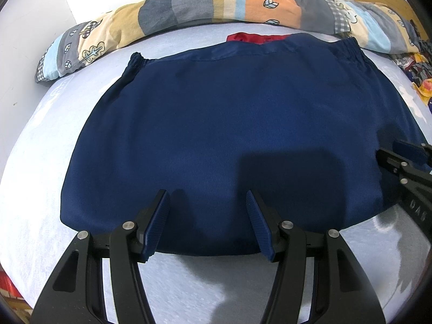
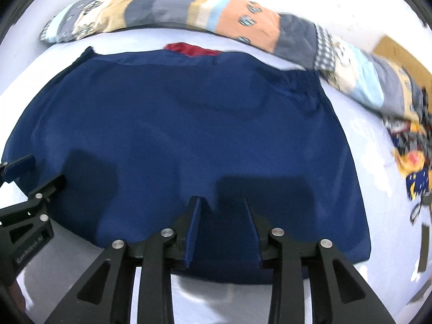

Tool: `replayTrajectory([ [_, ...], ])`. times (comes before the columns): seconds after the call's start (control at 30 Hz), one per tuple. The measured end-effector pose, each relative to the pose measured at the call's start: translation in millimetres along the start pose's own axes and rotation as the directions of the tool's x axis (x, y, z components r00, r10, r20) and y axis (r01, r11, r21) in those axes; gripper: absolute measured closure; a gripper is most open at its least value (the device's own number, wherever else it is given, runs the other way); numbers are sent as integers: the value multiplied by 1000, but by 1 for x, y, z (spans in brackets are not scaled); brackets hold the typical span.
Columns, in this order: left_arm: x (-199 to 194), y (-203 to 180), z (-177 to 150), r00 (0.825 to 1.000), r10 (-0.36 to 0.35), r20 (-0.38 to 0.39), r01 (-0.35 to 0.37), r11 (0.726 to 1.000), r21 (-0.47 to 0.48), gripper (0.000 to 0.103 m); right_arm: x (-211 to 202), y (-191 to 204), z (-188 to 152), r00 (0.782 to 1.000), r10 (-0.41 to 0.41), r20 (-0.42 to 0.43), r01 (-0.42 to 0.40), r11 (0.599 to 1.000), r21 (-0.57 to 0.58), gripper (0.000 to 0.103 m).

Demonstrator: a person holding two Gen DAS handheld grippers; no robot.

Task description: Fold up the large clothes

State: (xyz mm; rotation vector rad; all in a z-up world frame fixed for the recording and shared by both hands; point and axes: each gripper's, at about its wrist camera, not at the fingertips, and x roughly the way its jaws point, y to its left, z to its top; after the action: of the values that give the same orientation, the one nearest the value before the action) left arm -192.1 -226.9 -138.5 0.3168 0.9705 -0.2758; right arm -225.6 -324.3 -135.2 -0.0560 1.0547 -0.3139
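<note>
Lying flat on the bed point(image 1: 40, 140), a pale, faintly nubbed sheet, item one: the navy garment point(image 1: 229, 124), thin, smooth, slightly glossy weave, spread wide, presumably so a fold can be started from its near hem. Far edge carries a gathered elastic band at both corners; a red lining point(image 1: 253, 37) shows at its centre.

Item two, left: left claw point(image 1: 208, 197), jaws wide apart, ribbed blue pads on black frames, poised over the near hem without pinching cloth, apparently lined up to take that edge.

Item three, right: right claw point(image 2: 221, 202), jaws also parted though narrower, over the near hem further right; navy cloth shows between the pads, but whether it is gripped cannot be told.

Item four, behind: patchwork quilt point(image 1: 189, 8), soft padded roll in grey, tan, orange and pale blue, leaf motifs, pushed along the wall to leave working room.

Item five, far right: patterned cloth heap point(image 2: 413, 148), crumpled, blurred.
</note>
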Motion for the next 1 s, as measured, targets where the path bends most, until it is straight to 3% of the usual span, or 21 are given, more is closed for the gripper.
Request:
replayTrajectory([
  [0.2,-7,-7,1,1000,-13,3,13,1000,15,45,8,-69,-22,996,50,-74,-36,982,187,69],
  [0.4,-10,-16,3,1000,-20,4,20,1000,17,45,-10,-144,-50,996,80,-39,-57,910,410,69],
  [0.53,-11,-25,4,1000,-24,6,24,999,27,45,-23,-183,-77,990,144,1,-119,814,568,68],
  [0.6,-12,-29,5,1000,-26,9,26,999,32,45,-24,-199,-92,979,205,19,-169,745,646,66],
  [0.73,-11,-35,5,1000,-21,9,21,999,36,45,-21,-216,-124,941,327,88,-274,584,764,66],
  [0.8,-11,-35,5,1000,-22,9,22,999,34,45,-14,-219,-129,922,368,120,-315,533,785,66],
  [0.93,-9,-34,5,1000,-25,6,25,999,34,42,7,-213,-119,922,373,107,-306,529,792,66],
  [1.0,-8,-33,6,1000,-27,4,27,999,28,40,22,-210,-115,921,374,108,-300,503,811,65],
])
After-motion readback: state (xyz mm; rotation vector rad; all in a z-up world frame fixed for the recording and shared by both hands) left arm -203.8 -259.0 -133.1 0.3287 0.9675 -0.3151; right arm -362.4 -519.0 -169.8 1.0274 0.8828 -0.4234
